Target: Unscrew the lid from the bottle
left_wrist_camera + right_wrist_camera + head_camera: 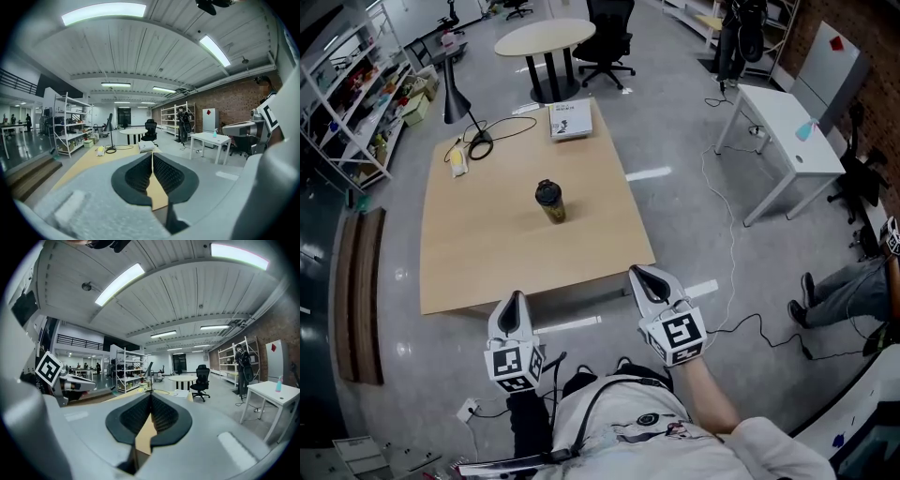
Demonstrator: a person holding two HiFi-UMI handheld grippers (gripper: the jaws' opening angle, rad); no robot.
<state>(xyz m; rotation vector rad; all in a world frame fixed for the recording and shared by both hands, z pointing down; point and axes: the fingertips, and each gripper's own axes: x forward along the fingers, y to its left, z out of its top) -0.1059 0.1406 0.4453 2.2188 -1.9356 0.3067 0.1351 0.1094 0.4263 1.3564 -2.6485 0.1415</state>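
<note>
Head view, table [487,244]: a light wooden top fills the middle of the floor, with its near edge just ahead of both grippers.
Person: seen from above in a white shirt, with both arms held forward and low at the table's near edge.
Right forearm [714,396]: bare, rising from the lower right to the marker cube.
Left forearm [525,424]: dark-covered and held close to the body.
Right gripper [639,274]: points at the table's near right corner and angles slightly inward. In the right gripper view [151,398] its ribbed pads meet along one line with nothing between them.
Left gripper [514,298]: points straight ahead at the near edge. In the left gripper view [152,157] its jaws are pressed together and empty.
Bottle [553,208]: stands upright near the table's centre, well apart from both grippers. It is a short cylinder with an olive-yellow body.
Lid [547,193]: dark and round, seated on the bottle's top.
</note>
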